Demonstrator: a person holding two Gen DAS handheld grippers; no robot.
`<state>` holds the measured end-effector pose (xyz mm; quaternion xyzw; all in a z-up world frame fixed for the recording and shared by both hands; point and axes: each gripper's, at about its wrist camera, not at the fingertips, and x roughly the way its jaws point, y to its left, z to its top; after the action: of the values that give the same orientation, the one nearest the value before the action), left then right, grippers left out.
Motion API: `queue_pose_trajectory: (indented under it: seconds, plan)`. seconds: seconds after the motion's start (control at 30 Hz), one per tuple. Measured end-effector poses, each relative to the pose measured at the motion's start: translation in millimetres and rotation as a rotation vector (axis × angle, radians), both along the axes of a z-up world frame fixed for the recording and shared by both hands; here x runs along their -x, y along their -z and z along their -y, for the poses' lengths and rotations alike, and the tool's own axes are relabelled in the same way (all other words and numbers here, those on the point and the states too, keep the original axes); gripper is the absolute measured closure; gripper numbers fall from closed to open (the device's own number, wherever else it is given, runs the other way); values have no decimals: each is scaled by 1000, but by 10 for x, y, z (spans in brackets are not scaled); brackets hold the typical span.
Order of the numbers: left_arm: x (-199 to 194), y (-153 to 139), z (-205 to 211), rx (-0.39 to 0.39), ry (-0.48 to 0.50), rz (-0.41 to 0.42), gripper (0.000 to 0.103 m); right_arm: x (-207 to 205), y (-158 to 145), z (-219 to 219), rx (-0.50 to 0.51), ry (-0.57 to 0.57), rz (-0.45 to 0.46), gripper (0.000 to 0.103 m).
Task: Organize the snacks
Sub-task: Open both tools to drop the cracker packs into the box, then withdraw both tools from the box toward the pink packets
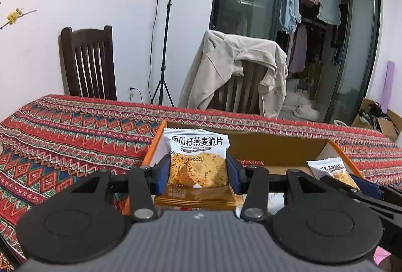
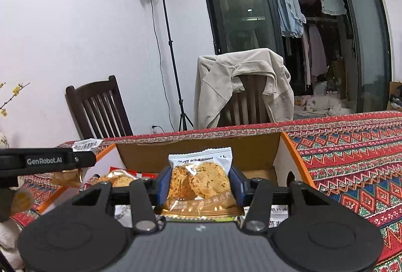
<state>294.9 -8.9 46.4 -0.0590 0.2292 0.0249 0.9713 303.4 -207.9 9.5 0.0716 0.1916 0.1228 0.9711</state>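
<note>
Both grippers under my control: left gripper (image 1: pixel 198 171) clamps an oat-crisp packet (image 1: pixel 197 161); right gripper (image 2: pixel 199 184) clamps a second packet (image 2: pixel 199 179), over the cardboard box (image 2: pixel 289 159).

The left tool (image 1: pixel 198 172) covers the lower edge of its oat crisp packet (image 1: pixel 197 161). At lower left in the right wrist view, a red snack bag (image 2: pixel 120 177) sits half hidden, its print too blurred to read. The box (image 2: pixel 289 156) floor is mostly out of sight.
</note>
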Motion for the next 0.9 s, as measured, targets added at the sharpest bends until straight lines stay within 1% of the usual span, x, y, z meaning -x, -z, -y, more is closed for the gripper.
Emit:
queue_pose_trajectory:
  seconds: [0.07, 0.1, 0.13, 0.17, 0.2, 0.23, 0.27, 0.3, 0.47, 0.67, 0.9]
  plan:
    - [-13, 32, 24, -4, 12, -9, 55, -29, 22, -5, 4, 2, -9, 52]
    - [-13, 40, 37, -7, 12, -9, 51, -38, 35, -2, 4, 1, -13, 50]
    - [-3, 45, 40, -7, 18, -5, 39, -43, 45, 5, 5, 6, -14, 50]
    - [12, 40, 38, 0, 24, 5, 29, -40, 45, 10, 6, 10, -13, 43]
    - [31, 30, 34, 8, 20, 20, 10, -36, 42, 23, 6, 13, -14, 29]
    - [55, 20, 20, 7, 9, 35, 0, -33, 38, 36, 4, 19, -12, 20]
    - [78, 10, 22, -3, -5, 54, 0, -28, 35, 53, 1, 25, -8, 6]
    - [87, 6, 26, -10, -8, 59, 0, -23, 34, 72, -4, 29, -6, 0]
    - [21, 28, -23, 19, -22, 21, 0, -37, 42, 100, -6, 42, -22, 0]
    - [58, -36, -21, 21, -22, 31, 0, -32, 5, 105, -2, 37, -26, 0]
    - [180, -216, -9, 33, -23, 33, 0, 86, -165, 111, -1, 22, -26, 0]
